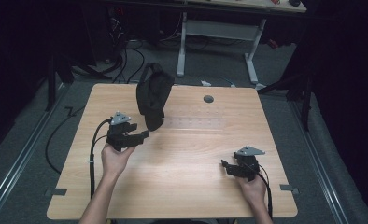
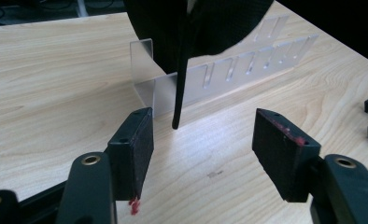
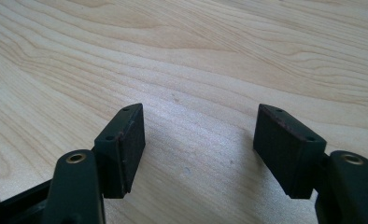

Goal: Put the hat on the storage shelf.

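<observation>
My left gripper [image 2: 203, 140] gapes wide and empty, because the black cap [image 1: 152, 95] rests propped on the clear rack [image 2: 229, 77]; my right gripper [image 3: 201, 149] idles open above the counter [image 1: 182, 177].

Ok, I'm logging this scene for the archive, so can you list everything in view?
black fabric cap: one, black, standing on the left end of the rack
clear slotted acrylic rack: one, transparent, mid table
light wooden table: one, light wood, centre
round grommet: one, grey, far edge of table
white-legged desk: one, behind the table
left gripper: one, black, open, near the cap
right gripper: one, black, open, over bare wood
</observation>
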The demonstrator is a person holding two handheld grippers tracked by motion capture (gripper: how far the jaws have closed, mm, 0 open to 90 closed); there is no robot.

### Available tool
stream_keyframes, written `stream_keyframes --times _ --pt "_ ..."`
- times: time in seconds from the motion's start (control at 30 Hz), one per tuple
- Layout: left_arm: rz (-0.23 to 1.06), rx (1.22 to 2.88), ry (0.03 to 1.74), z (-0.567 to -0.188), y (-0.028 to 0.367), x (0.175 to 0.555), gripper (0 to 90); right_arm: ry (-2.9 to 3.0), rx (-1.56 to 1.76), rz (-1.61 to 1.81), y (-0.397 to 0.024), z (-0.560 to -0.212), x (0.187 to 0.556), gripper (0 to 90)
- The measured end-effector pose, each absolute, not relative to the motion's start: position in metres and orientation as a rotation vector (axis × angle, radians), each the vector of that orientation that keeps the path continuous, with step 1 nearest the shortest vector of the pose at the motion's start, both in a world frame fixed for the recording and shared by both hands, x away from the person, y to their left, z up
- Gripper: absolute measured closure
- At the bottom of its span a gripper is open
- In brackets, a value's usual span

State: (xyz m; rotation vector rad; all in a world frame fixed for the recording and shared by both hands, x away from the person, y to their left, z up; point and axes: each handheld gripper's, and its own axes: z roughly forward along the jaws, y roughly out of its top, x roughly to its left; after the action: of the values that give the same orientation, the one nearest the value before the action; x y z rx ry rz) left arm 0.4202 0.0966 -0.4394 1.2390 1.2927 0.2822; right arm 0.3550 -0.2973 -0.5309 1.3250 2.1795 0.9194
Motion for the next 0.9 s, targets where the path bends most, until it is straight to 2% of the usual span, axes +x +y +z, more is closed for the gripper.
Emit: stream_keyframes --times 0.9 --pt "0.247 1.245 1.300 -0.449 0.111 0.387 37.6 2.178 1.326 0.919 -0.297 -0.531 0.355 34.2"
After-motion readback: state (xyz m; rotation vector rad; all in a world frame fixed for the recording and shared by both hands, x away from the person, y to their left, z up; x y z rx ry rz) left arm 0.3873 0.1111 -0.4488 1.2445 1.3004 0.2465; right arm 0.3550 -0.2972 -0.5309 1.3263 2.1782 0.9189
